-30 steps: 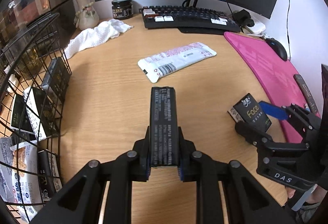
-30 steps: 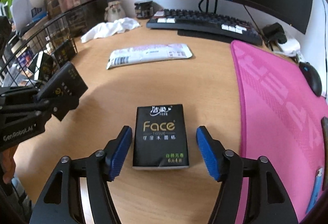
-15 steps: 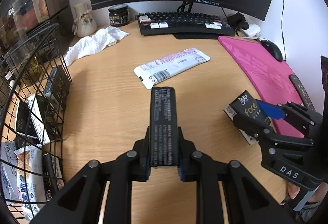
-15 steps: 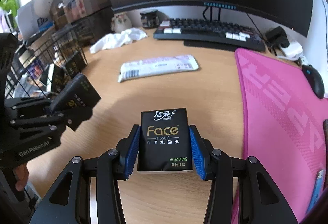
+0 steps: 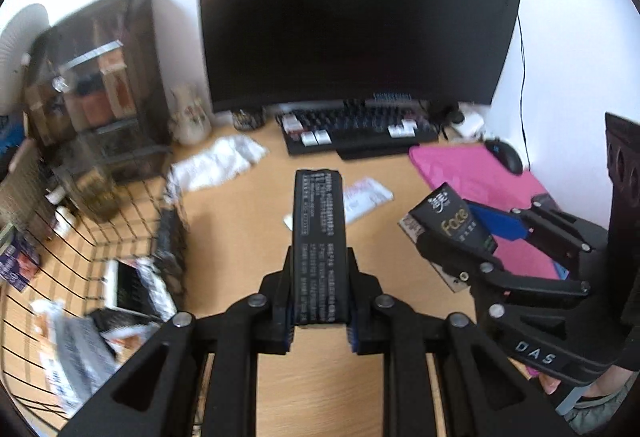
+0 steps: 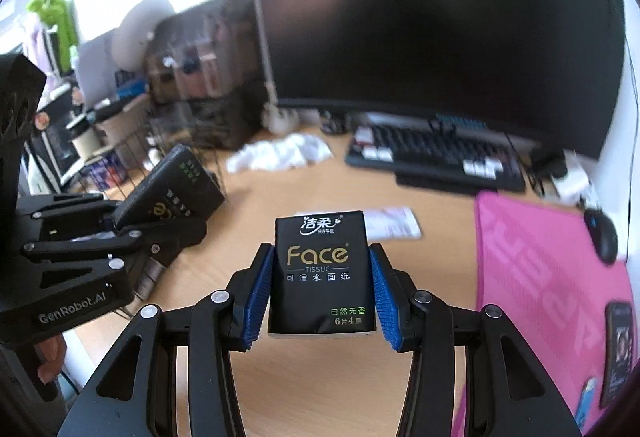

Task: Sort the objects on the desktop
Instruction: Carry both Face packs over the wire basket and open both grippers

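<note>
Two black pocket tissue packs ride above a light wooden desk (image 5: 240, 245) — one in each hand-held gripper. The right gripper (image 6: 322, 293) pinches the black "Face" tissue pack (image 6: 321, 273) across its width, blue ribbed pads (image 6: 258, 293) pressed flat on both long sides, label facing the camera. The left gripper (image 5: 319, 301) is closed edge-on around a second black tissue pack (image 5: 319, 237), its printed side panel upward, held clear of the desk just right of the black wire basket (image 5: 100, 237). That basket, at the desk's left edge, already holds similar dark packs and snack wrappers, and looks the likely destination for both. Such packs are light, soft and film-wrapped — they compress under the pads and can slide, so a grip across the middle of the long sides, as here, seems safest. Right of the basket a white flat sachet (image 5: 364, 197) lies on the desk, a pink desk mat (image 6: 548, 277) beyond it
</note>
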Tool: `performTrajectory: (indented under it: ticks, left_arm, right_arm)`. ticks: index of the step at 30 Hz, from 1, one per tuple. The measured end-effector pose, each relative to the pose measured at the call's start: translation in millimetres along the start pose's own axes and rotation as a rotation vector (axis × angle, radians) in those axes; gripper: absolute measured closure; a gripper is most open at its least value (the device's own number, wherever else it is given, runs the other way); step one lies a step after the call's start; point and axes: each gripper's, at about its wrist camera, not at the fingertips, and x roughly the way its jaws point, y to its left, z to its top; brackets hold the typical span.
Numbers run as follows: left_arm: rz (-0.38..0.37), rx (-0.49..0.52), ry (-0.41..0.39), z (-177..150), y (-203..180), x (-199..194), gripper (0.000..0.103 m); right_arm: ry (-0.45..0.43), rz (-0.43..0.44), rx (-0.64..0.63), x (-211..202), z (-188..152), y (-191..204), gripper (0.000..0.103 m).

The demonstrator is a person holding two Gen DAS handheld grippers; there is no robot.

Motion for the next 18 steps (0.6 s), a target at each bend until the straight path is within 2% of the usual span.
performTrajectory:
  ticks: [3, 7, 11, 18]
  left_arm:
    - [0.033, -0.019, -0.032, 3.4, 20.7, -19.4, 0.083]
    - [0.102, -0.069, -0.057, -1.1, 59.8, -44.1, 0.083]
    - [0.178, -0.124, -0.053, -13.7, 100.8, -58.0, 0.083]
    - [0.231, -0.193, -0.028, -34.1, 148.7, -61.0, 0.083]
  right_arm:
    - [-0.024, 0.03, -0.034, -2.4, 16.3, 21.8, 0.057]
    - [-0.052, 0.119, -0.079, 0.5, 35.9, 61.6, 0.057]
    - [-0.056, 0.223, -0.115, 10.3, 45.7, 104.2, 0.057]
    - [-0.031, 0.291, -0.194, 29.7, 45.7, 167.1, 0.057]
